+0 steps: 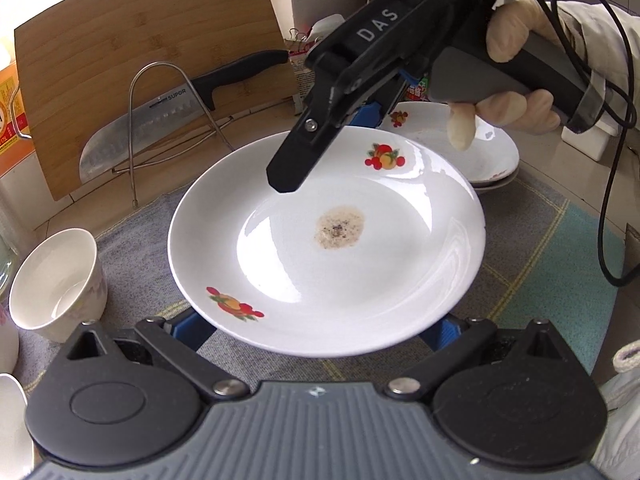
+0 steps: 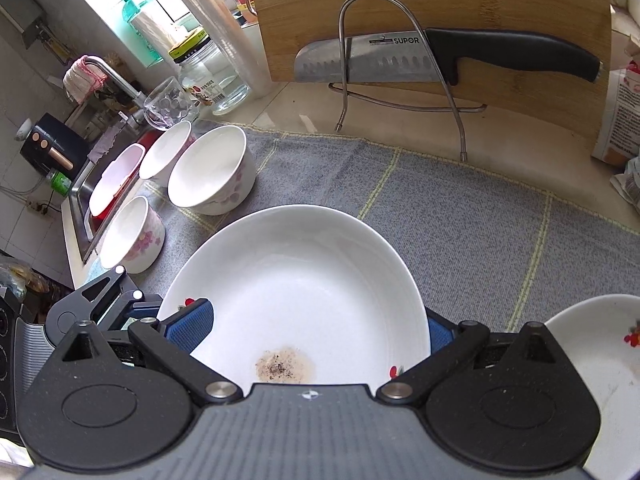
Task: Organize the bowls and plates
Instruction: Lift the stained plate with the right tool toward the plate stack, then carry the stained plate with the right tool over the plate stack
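Note:
A white plate [image 1: 360, 264] with fruit decals and a brown stain in its middle lies between both grippers over the grey cloth [image 1: 540, 216]. My left gripper [image 1: 316, 330] is open, and its blue pads [image 1: 190, 330] disappear under the plate's near rim. My right gripper [image 1: 324, 148] reaches in from the far right, held by a gloved hand [image 1: 516, 80]. In the right wrist view the right gripper [image 2: 312, 332] is open. Its left pad [image 2: 188, 328] lies over the plate [image 2: 304, 280] and its right one sits behind the rim. I cannot tell whether the plate touches the cloth.
Two stacked plates [image 1: 492, 152] sit at the back right, seen again as a stack of plates [image 2: 600, 360]. Several white floral bowls [image 2: 212, 176] stand at the cloth's left beside the sink [image 2: 80, 192]. A knife [image 2: 400, 60] on a wire rack and a bamboo cutting board [image 2: 440, 0] stand behind.

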The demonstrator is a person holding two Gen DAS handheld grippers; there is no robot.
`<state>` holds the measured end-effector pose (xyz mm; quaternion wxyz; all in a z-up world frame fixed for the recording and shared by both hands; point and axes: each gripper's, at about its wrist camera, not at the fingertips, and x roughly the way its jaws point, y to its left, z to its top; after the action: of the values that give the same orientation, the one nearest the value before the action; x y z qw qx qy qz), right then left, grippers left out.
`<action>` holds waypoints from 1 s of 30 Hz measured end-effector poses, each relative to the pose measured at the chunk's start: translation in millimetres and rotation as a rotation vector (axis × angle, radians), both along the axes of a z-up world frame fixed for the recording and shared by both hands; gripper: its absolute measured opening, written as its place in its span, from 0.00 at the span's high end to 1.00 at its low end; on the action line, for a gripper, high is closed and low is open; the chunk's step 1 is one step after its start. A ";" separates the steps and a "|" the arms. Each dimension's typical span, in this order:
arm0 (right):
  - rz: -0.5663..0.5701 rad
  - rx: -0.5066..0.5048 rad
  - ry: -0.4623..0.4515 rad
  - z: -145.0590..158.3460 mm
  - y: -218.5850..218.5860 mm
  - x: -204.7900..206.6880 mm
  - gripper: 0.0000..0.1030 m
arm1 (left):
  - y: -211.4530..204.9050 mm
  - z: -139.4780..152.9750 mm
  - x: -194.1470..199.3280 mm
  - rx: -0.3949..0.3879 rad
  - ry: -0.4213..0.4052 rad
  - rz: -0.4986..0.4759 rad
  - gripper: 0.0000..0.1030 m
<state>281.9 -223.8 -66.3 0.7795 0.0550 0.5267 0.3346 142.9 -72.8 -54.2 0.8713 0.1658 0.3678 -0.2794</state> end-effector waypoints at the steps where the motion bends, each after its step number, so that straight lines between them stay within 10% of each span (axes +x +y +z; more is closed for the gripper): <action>1: -0.003 0.002 0.000 0.8 -2.0 -2.2 0.00 | -1.1 0.9 -1.1 0.001 0.000 -0.006 0.01; 30: -0.259 -0.009 -0.021 13.4 -113.5 -54.7 0.00 | -90.5 10.5 8.7 -0.003 -0.001 -0.272 0.01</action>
<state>227.2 -337.4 -52.9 0.8219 0.1154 0.5084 0.2294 151.7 -163.3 -43.7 0.8256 0.2131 0.3413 -0.3956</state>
